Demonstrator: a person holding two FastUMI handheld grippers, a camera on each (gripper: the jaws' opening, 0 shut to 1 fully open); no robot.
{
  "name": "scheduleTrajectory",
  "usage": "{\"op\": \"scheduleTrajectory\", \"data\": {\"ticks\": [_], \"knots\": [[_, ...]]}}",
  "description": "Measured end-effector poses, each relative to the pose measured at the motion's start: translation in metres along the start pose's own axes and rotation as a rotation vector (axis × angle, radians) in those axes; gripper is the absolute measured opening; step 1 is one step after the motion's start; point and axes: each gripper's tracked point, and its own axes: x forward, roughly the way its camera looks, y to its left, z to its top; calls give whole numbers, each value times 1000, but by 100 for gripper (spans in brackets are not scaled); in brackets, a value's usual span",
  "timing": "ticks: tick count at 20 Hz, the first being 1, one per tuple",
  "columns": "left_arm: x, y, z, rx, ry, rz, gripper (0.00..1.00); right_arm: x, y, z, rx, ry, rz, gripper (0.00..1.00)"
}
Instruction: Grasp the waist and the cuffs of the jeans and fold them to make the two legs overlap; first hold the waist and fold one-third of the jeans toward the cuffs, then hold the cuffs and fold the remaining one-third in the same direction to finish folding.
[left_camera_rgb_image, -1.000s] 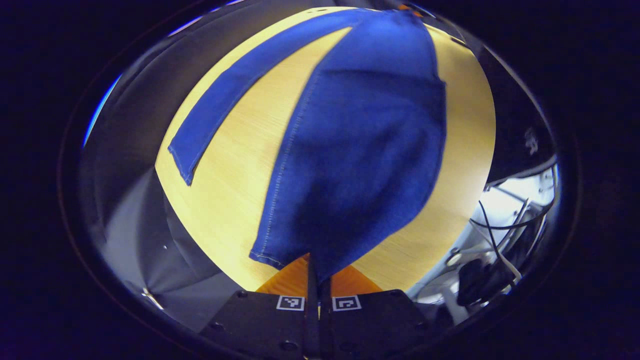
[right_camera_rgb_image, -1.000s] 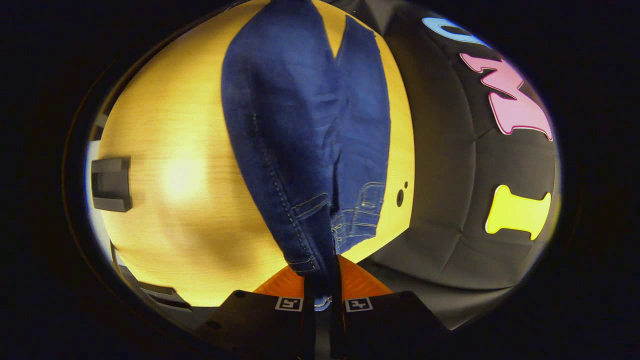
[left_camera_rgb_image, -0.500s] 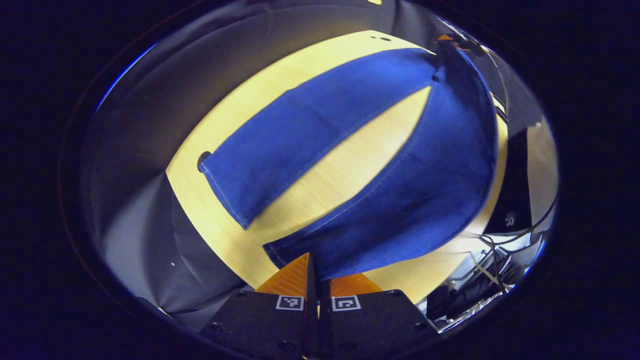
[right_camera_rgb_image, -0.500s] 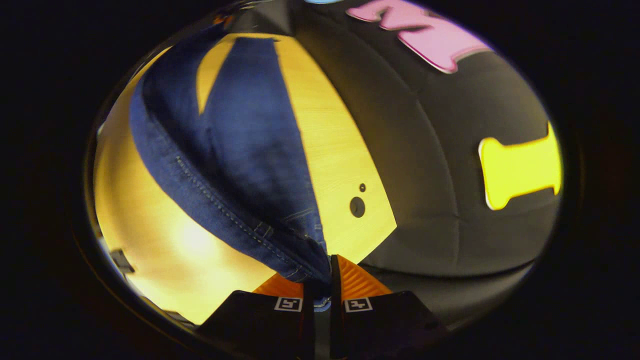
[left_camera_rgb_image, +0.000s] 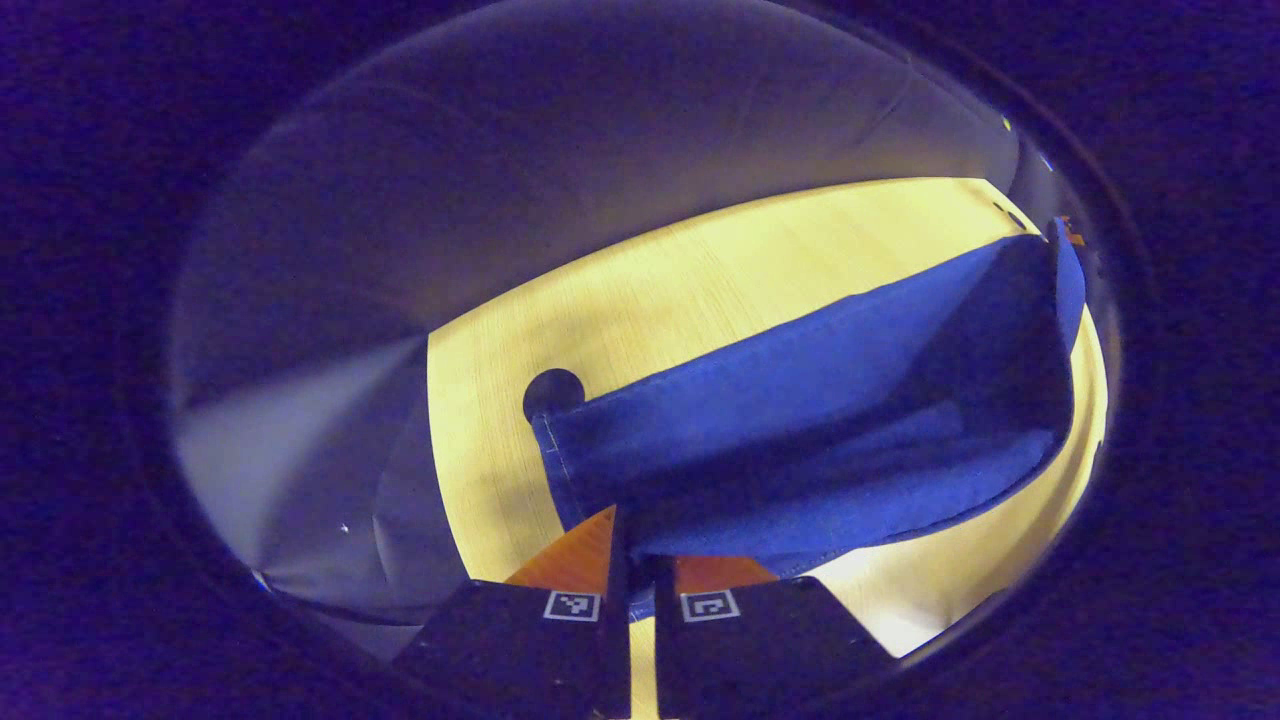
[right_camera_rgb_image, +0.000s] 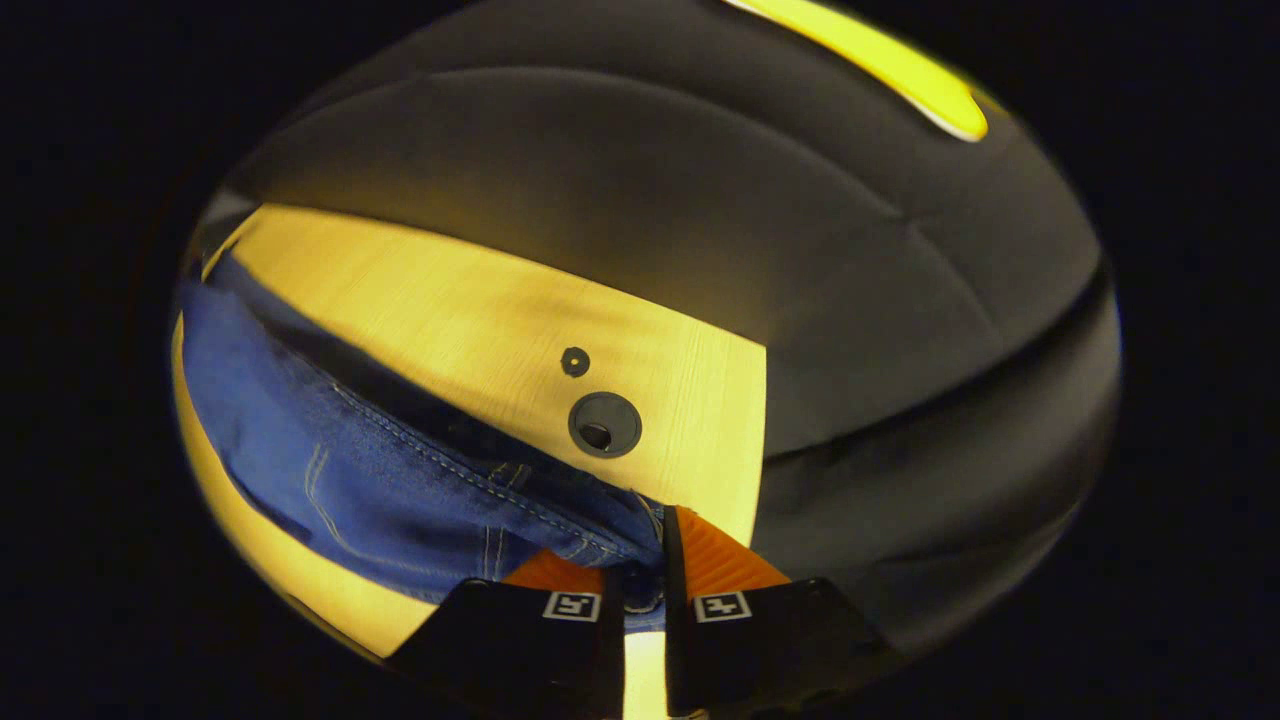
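The left hand-held gripper (left_camera_rgb_image: 640, 560) was down low over the wooden bench (left_camera_rgb_image: 700, 270), and its two fingers were pinched together on the cuff end of the jeans (left_camera_rgb_image: 800, 440), with blue cloth caught in the narrow gap between them. From that grip the held leg ran away to the right, lying over the other leg, whose hemmed cuff (left_camera_rgb_image: 556, 450) rested flat on the bench just beside a round dark hole (left_camera_rgb_image: 553, 392) in the surface. The two legs looked close to overlapping, though a shadowed fold still gaped between the upper and lower layers. At the far right end of the cloth the denim rose up in a dark vertical fold. In the right gripper view, the right hand-held gripper (right_camera_rgb_image: 643, 580) had its fingers clamped on the waist (right_camera_rgb_image: 600, 535) of the jeans (right_camera_rgb_image: 330, 450), stitching and a belt loop showing right at the fingertips. The denim swept off to the left from there, hanging low over the bench (right_camera_rgb_image: 450, 310) with a shadow under its far edge. Just beyond the waistband sat a round grommet (right_camera_rgb_image: 604, 425) set into the bench, with a smaller round hole (right_camera_rgb_image: 575, 361) just behind it. The dark booth wall (right_camera_rgb_image: 650, 200) stood behind the bench's back edge.
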Motion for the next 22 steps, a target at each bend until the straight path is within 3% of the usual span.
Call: {"op": "scheduleTrajectory", "data": {"ticks": [1,3,5,8,12,15,17,22], "knots": [[9,-1,3,-28,-30,0,43,-5,5,-1,35,17,12,21],[8,-10,21,-87,-127,12,100,-17,6,5,107,-17,22,57],[-19,-2,37,-143,-239,86,99,-28,3,-1,183,-75,-3,98],[-68,4,49,-244,-467,209,98,-58,-8,-2,354,-229,-58,98],[-134,-21,43,-372,-658,194,98,-98,-34,-33,679,-390,-170,97],[-164,-67,26,-415,-691,162,98,-88,-49,-77,940,-377,-229,98],[-171,-108,15,-458,-687,114,98,-68,-44,-101,1076,-335,-196,98],[-168,-168,3,-513,-639,-2,99,-42,-48,-94,1159,-371,-174,98]]}}
